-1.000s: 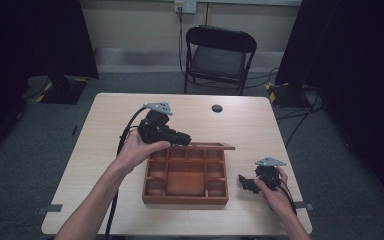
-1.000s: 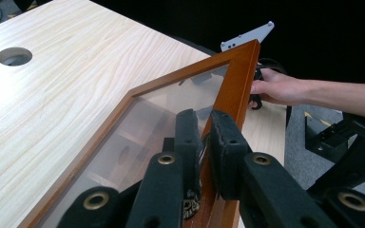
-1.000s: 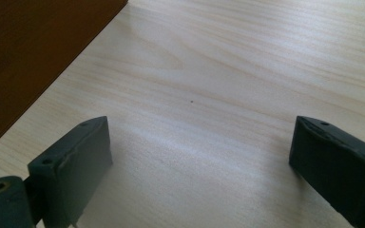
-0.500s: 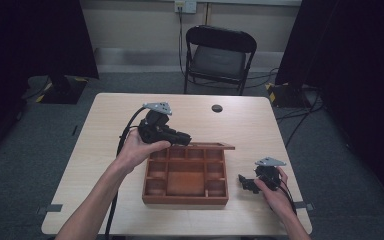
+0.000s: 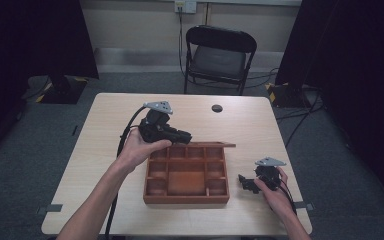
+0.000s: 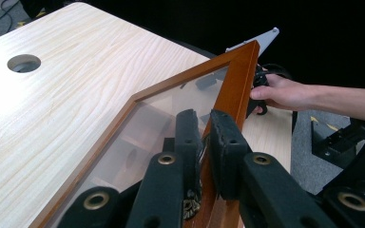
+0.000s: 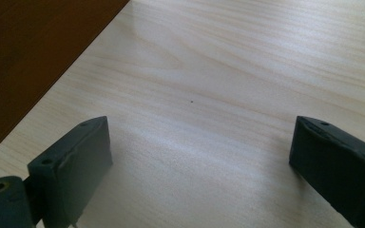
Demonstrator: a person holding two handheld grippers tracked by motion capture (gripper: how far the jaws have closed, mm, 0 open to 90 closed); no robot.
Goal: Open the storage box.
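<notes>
Item 1: brown wooden compartment box (image 5: 186,175), near middle of the pale wood-grain tabletop (image 5: 105,130), its glass-paned wooden-framed lid (image 6: 180,111) raised on the far side.

Item 2: my left tongs (image 6: 204,137), closed down on the lid's wooden frame rail, holding the lid lifted; the box's dividers show through the glass.

Item 3: my right tongs (image 7: 197,156), jaws spread wide with nothing between them, resting low over bare tabletop just beside the box's right wall.

Step in hand, as I judge it: opening the lid. Next move likely calls for swinging it further back without the rail slipping, right tongs steadying the box if it shifts.

Change against the earlier frames: none I can make out; both tongs and lid hold the same places
</notes>
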